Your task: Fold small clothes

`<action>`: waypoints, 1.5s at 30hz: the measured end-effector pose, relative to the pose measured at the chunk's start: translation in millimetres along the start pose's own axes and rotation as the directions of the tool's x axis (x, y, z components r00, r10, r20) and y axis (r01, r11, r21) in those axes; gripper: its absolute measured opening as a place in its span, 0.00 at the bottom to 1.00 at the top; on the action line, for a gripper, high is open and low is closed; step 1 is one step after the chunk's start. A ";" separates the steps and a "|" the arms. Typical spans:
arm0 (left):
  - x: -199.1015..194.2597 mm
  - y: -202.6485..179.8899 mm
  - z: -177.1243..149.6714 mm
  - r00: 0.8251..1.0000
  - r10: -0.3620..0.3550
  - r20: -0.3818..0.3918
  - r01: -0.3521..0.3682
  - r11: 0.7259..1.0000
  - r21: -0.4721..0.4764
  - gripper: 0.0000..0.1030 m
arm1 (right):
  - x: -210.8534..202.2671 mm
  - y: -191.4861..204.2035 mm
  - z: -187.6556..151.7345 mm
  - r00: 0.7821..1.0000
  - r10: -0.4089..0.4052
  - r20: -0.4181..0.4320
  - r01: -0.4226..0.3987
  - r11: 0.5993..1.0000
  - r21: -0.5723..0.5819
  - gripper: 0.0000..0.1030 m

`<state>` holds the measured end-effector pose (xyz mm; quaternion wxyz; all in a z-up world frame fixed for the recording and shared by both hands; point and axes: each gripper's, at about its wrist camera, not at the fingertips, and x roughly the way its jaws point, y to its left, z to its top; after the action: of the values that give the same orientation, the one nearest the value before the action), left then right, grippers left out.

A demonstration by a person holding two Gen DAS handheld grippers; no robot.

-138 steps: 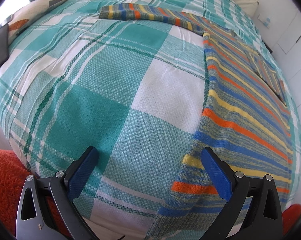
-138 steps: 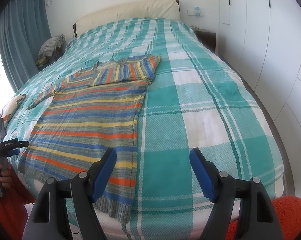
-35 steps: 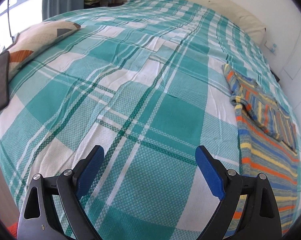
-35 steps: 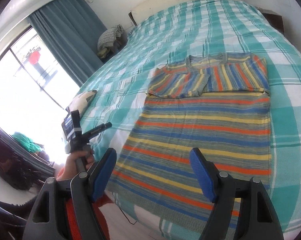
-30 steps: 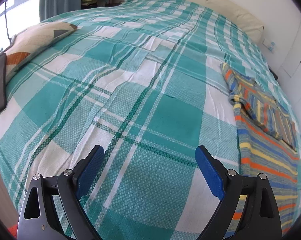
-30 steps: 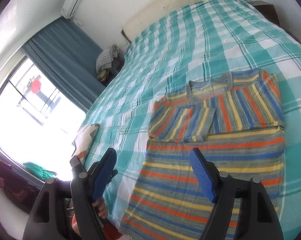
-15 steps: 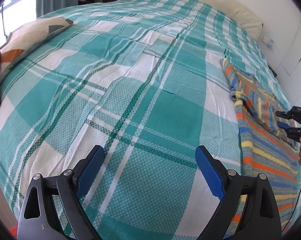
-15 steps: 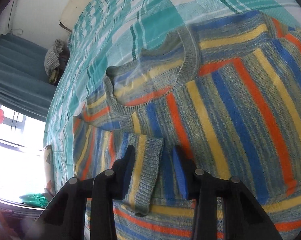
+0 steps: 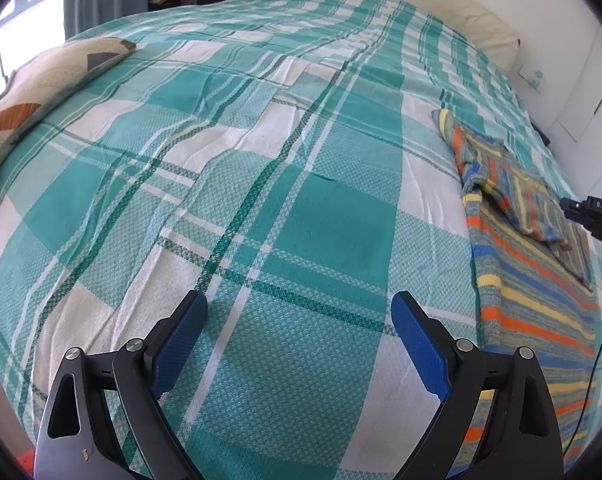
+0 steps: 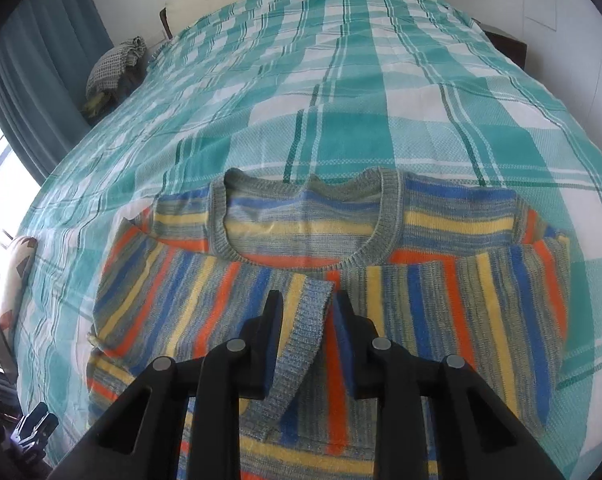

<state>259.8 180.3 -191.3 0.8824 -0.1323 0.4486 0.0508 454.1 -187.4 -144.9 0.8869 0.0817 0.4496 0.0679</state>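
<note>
right gripper [image 10: 307, 308] clamped on the sleeve cuff [image 10: 301, 344] of the striped sweater [image 10: 481, 300]. left gripper [image 9: 299, 334] wide open, empty, over the plaid bedspread [image 9: 261, 140].

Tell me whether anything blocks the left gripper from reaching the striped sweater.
Nothing visible does. The left gripper hangs open over bare plaid bedspread, and the striped sweater lies to its right with only bedspread between.
</note>
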 end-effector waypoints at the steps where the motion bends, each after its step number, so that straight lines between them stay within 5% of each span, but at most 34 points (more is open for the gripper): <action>1: 0.6 -0.2 -0.2 1.000 0.003 -0.001 -0.003 1.000 0.003 0.91 | -7.9 5.6 -4.5 0.999 0.042 0.012 -0.041 0.999 -0.023 0.27; 4: 4.0 -2.2 -0.1 1.000 0.014 -0.010 -0.014 1.000 0.013 0.92 | -1.7 27.5 -25.2 0.982 0.169 -0.078 -0.176 0.981 -0.084 0.37; 6: 6.4 -4.1 -1.2 1.000 0.026 -0.018 -0.025 0.999 0.029 0.93 | 26.6 32.3 -45.3 0.962 0.138 -0.237 -0.165 0.982 -0.095 0.42; 7: 7.2 -5.6 -2.2 0.999 0.035 -0.019 -0.034 0.999 0.041 0.93 | 30.7 33.6 -53.2 0.963 0.108 -0.248 -0.141 0.983 -0.119 0.42; 12: 8.2 -10.4 -7.1 0.998 0.061 -0.024 -0.059 0.993 0.105 0.95 | -24.7 38.7 -56.1 0.990 0.121 -0.072 -0.129 0.983 -0.133 0.47; 14: 8.7 -10.2 -7.4 0.998 0.062 -0.027 -0.059 0.992 0.113 0.95 | -57.0 38.1 -62.8 0.992 0.124 -0.008 -0.124 0.982 -0.146 0.62; 19: 9.1 -9.3 -7.8 0.998 0.061 -0.032 -0.057 0.992 0.111 0.96 | -113.0 1.1 -104.7 0.996 -0.012 0.086 0.029 0.981 -0.190 0.70; 22: 10.8 -10.2 -11.1 0.997 0.074 -0.027 -0.070 0.989 0.127 0.98 | -137.8 -44.4 -142.4 0.985 -0.133 0.109 0.149 0.976 -0.156 0.70; 29: 14.8 -14.7 -22.3 0.993 0.114 0.019 -0.116 0.980 0.160 1.00 | -180.7 -163.3 -232.8 0.921 -0.386 0.060 0.384 0.923 0.038 0.70; 33: 14.9 -15.2 -25.0 0.992 0.121 0.039 -0.126 0.979 0.159 1.00 | -189.2 -196.0 -258.1 0.907 -0.421 0.029 0.412 0.899 0.150 0.73; 38: 15.5 -16.7 -27.4 0.990 0.131 0.060 -0.139 0.977 0.164 1.00 | -172.6 -196.5 -262.4 0.902 -0.431 0.028 0.422 0.893 0.159 0.96; 45: 14.8 -17.3 -29.1 0.989 0.135 0.067 -0.145 0.976 0.163 1.00 | -169.5 -198.5 -272.9 0.909 -0.410 0.079 0.389 0.900 0.197 1.00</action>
<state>249.5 155.1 -216.3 0.8968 -0.0241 0.4348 0.0785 143.4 -391.3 -211.5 0.8962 0.0698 0.4076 -0.1607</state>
